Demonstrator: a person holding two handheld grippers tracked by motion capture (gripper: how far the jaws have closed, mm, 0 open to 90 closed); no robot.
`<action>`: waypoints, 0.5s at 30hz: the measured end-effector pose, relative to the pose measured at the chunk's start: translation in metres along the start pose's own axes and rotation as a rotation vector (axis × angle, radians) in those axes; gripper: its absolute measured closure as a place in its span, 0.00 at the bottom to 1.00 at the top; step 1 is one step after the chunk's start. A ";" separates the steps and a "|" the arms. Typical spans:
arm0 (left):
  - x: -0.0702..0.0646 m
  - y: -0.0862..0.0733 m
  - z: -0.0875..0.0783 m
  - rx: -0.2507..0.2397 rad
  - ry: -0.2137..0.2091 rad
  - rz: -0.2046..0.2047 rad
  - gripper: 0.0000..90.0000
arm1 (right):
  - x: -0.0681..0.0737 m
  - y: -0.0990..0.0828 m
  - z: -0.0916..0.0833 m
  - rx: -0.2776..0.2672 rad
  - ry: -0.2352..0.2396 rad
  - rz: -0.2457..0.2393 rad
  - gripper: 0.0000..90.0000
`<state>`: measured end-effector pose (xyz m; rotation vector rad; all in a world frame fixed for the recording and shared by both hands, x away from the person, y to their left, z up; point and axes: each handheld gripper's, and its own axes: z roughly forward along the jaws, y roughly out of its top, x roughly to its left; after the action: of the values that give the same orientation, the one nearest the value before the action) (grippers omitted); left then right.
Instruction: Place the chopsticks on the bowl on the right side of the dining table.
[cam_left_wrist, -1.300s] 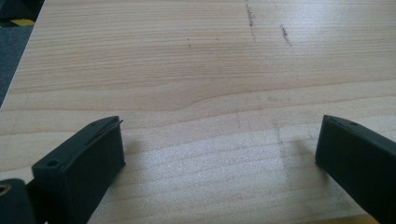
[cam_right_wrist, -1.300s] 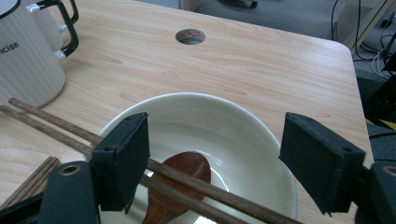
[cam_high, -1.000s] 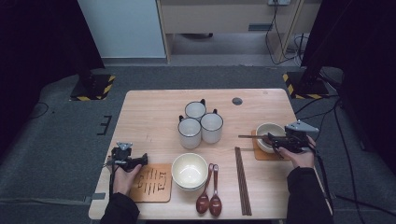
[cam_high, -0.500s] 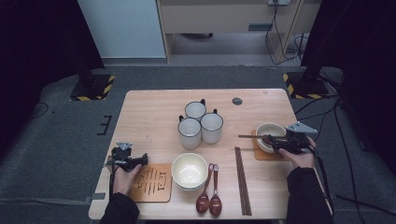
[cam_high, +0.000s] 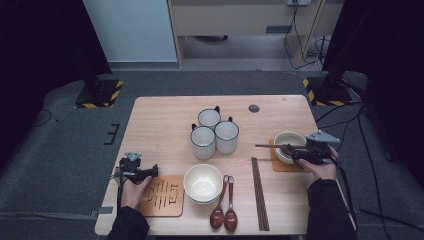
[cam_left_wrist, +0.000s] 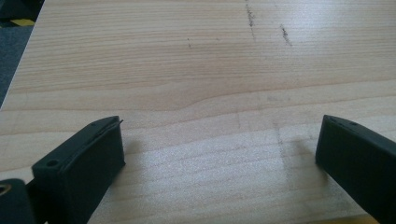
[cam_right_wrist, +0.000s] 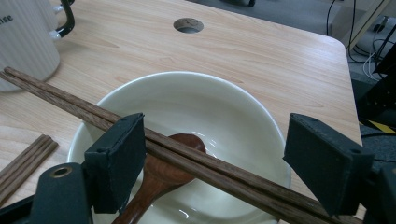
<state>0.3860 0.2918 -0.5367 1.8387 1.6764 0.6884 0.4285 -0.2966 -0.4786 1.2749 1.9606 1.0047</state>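
Nothing moved; right tongs (cam_right_wrist: 210, 158) wide open over chopsticks (cam_right_wrist: 187, 156).

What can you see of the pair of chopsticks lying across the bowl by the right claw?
The pair of chopsticks is dark brown wood, two slim straight sticks lying side by side. They rest level across the rim of the small cream bowl, which sits on a wooden coaster near the table's right edge, and they pass above a brown wooden spoon inside it. One end juts out toward the white mugs. The right claw straddles them with jaws standing wide; one jaw sits against them, with no firm grip to be seen.
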 end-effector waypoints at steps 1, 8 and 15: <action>0.000 0.000 0.000 0.000 0.000 0.000 0.00 | 0.000 0.000 0.000 -0.001 0.004 0.003 0.23; 0.000 0.000 0.000 0.000 0.000 0.000 0.00 | -0.001 0.004 -0.003 -0.026 0.018 0.016 0.21; 0.000 0.000 0.000 0.000 0.000 0.000 0.00 | -0.001 0.015 -0.016 -0.073 0.037 0.059 0.21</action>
<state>0.3860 0.2918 -0.5367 1.8387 1.6765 0.6882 0.4235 -0.2981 -0.4578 1.2892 1.9049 1.1259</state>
